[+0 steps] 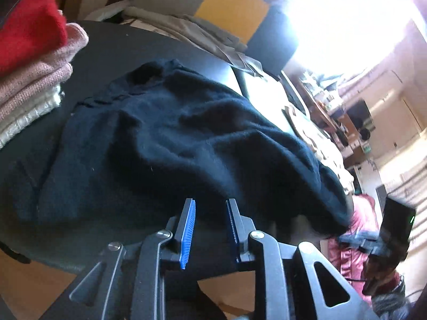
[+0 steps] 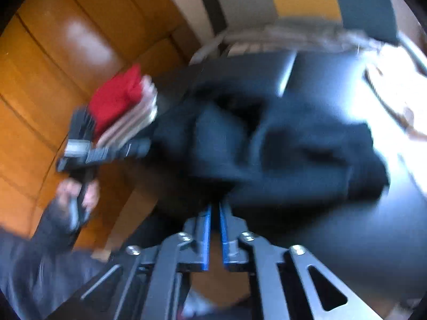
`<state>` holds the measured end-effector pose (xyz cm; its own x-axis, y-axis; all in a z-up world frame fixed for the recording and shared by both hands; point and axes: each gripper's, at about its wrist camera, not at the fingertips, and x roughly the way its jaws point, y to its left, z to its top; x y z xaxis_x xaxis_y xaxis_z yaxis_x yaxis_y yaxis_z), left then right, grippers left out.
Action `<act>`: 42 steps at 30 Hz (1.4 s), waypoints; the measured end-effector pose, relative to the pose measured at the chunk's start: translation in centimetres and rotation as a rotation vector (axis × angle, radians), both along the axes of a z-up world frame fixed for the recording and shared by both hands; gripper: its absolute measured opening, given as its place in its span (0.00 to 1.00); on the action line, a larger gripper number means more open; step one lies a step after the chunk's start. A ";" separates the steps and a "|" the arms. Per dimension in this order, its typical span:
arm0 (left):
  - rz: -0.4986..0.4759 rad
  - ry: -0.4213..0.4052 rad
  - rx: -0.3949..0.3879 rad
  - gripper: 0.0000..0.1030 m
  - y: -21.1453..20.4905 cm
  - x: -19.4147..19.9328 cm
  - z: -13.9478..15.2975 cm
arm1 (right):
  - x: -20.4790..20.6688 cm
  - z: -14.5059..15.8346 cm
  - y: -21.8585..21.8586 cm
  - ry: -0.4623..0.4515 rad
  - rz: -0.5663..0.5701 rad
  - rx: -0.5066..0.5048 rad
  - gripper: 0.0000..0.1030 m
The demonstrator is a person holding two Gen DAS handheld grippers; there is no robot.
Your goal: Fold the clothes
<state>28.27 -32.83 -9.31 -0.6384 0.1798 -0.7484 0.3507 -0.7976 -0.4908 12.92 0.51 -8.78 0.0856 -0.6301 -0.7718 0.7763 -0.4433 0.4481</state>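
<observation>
A dark navy sweater (image 1: 170, 138) lies rumpled on a round black table (image 1: 128, 45); it also shows in the blurred right wrist view (image 2: 280, 149). My left gripper (image 1: 210, 205) is open and empty at the sweater's near edge, its blue pads apart. My right gripper (image 2: 215, 206) is nearly closed, pinching the sweater's near edge between its blue pads. The left gripper and the hand holding it also show at the left of the right wrist view (image 2: 106, 152).
A stack of folded clothes, red on top of pink and white (image 1: 34, 61), sits on the table's left side; it also shows in the right wrist view (image 2: 122, 106). Grey cloth (image 1: 197, 26) lies beyond the table. Wooden floor (image 2: 53, 66) is to the left.
</observation>
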 end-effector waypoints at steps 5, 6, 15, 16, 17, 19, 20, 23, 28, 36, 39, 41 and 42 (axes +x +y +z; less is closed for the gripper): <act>-0.037 -0.031 -0.076 0.24 1.0 -1.4 0.3 | 2.7 -4.6 3.2 -0.086 0.013 0.181 0.06; -0.036 -0.031 -0.083 0.25 0.8 -2.0 0.6 | 1.9 -4.7 3.9 -0.098 -0.027 0.181 0.07; -0.172 0.018 -0.343 0.34 -0.6 -10.9 6.1 | -11.5 0.6 5.0 0.046 -0.352 -0.019 0.92; -0.206 0.002 -0.369 0.34 -0.7 -12.3 6.1 | -12.5 0.6 4.3 0.048 -0.332 -0.019 0.92; -0.241 -0.015 -0.394 0.34 -0.9 -13.7 6.2 | -13.7 0.4 3.1 0.057 -0.305 0.004 0.92; -0.335 -0.024 -0.413 0.34 -1.3 -16.6 6.1 | -15.6 -0.2 1.1 0.066 -0.254 0.050 0.92; -0.366 -0.029 -0.418 0.35 -1.3 -17.5 6.0 | -16.6 -0.7 -0.3 0.063 -0.220 0.073 0.92; -0.498 -0.065 -0.432 0.36 -1.5 -21.1 5.1 | -18.8 -2.6 -3.4 0.027 -0.103 0.134 0.94; -0.662 -0.148 -0.408 0.40 -2.2 -26.7 2.3 | -21.5 -5.2 -6.0 -0.072 0.069 0.178 0.95; -0.809 -0.185 -0.284 0.55 -2.1 -31.2 -2.1 | -21.6 -5.6 -6.4 -0.080 0.138 0.197 1.00; -0.803 -0.150 -0.308 0.57 -1.9 -30.5 -2.2 | -21.3 -5.6 -6.3 -0.048 0.145 0.201 0.99; -0.790 -0.146 -0.315 0.47 -1.9 -29.8 -2.1 | -21.0 -5.3 -6.3 -0.028 0.153 0.200 0.91; -0.779 -0.136 -0.304 0.37 -1.9 -29.4 -1.9 | -20.8 -5.0 -6.4 -0.020 0.159 0.195 0.69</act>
